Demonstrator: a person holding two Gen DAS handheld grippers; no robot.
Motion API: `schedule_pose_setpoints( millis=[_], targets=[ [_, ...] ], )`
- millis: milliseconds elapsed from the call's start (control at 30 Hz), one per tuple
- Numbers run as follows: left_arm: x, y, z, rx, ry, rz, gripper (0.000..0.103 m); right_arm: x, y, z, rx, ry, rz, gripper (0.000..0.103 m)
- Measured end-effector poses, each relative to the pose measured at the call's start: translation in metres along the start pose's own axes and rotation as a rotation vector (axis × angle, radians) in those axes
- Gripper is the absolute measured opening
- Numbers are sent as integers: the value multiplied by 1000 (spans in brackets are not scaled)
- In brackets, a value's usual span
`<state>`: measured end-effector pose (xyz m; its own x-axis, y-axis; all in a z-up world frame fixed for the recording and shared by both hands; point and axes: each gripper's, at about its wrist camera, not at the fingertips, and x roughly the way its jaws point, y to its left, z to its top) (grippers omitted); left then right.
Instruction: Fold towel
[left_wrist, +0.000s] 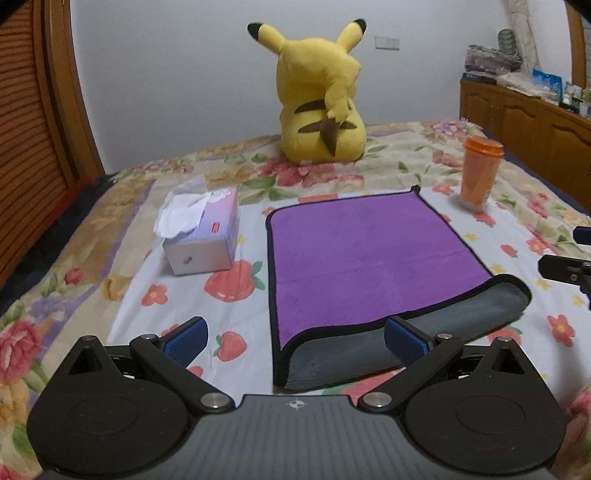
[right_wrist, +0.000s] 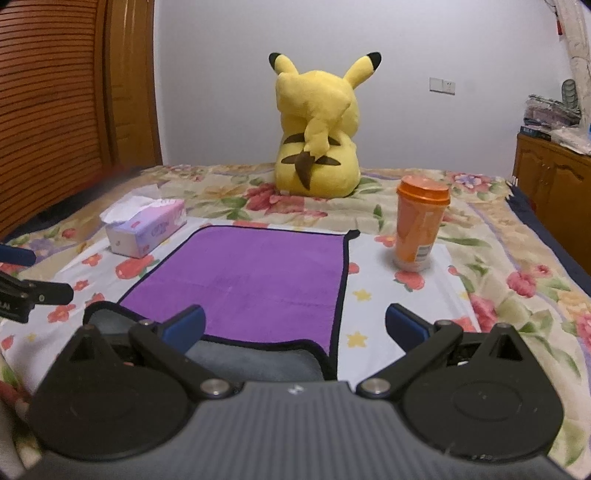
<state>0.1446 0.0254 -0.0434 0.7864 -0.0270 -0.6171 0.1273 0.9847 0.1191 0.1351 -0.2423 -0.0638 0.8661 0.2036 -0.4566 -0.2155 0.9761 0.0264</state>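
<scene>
A purple towel (left_wrist: 369, 251) with black trim lies flat on the bed. Its near edge is rolled over and shows the grey underside (left_wrist: 406, 332). It also shows in the right wrist view (right_wrist: 251, 280), with the grey fold (right_wrist: 251, 360) at the front. My left gripper (left_wrist: 295, 339) is open and empty, its jaws wide apart over the towel's near left corner. My right gripper (right_wrist: 295, 328) is open and empty over the towel's near right corner. Each gripper's tip shows at the edge of the other's view (left_wrist: 565, 269) (right_wrist: 33, 291).
A tissue box (left_wrist: 203, 232) (right_wrist: 144, 229) stands left of the towel. An orange lidded cup (left_wrist: 480, 170) (right_wrist: 421, 225) stands to its right. A yellow plush toy (left_wrist: 321, 99) (right_wrist: 317, 129) sits behind. A wooden cabinet (left_wrist: 524, 114) is at the right, a wooden wardrobe (right_wrist: 55, 103) at the left.
</scene>
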Motion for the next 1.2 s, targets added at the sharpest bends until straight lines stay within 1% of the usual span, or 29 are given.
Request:
schedule_pose_setpoints(
  millis=[333, 467, 533, 700, 800, 867, 900, 933, 967, 1000, 1067, 1200],
  targets=[
    [28, 15, 3, -22, 51, -3, 103, 24, -2, 0, -11, 66, 27, 103],
    [41, 21, 2, -58, 84, -39, 101, 34, -5, -1, -10, 91, 37, 103],
    [45, 23, 1, -64, 100, -49, 98, 38, -7, -2, -10, 105, 41, 103],
    [56, 27, 0, -88, 128, -75, 96, 49, -10, -4, -4, 142, 50, 103],
    [62, 29, -1, -95, 148, -88, 91, 54, -10, -5, -10, 162, 59, 102],
    [65, 29, -3, -100, 166, -104, 86, 57, -10, -6, -12, 173, 68, 102],
    [67, 28, -4, -99, 176, -111, 82, 59, -10, -6, -12, 181, 74, 101],
    [69, 28, -5, -97, 185, -116, 79, 61, -10, -7, -13, 190, 78, 100],
    [70, 28, -6, -93, 192, -118, 78, 63, -10, -8, -12, 199, 84, 92],
    [71, 27, -8, -91, 200, -121, 77, 65, -11, -8, -9, 213, 90, 90],
    [73, 27, -10, -92, 214, -134, 76, 69, -13, -10, 4, 240, 102, 89],
    [78, 25, -15, -95, 246, -156, 67, 74, -15, -14, 24, 283, 125, 89]
  ],
)
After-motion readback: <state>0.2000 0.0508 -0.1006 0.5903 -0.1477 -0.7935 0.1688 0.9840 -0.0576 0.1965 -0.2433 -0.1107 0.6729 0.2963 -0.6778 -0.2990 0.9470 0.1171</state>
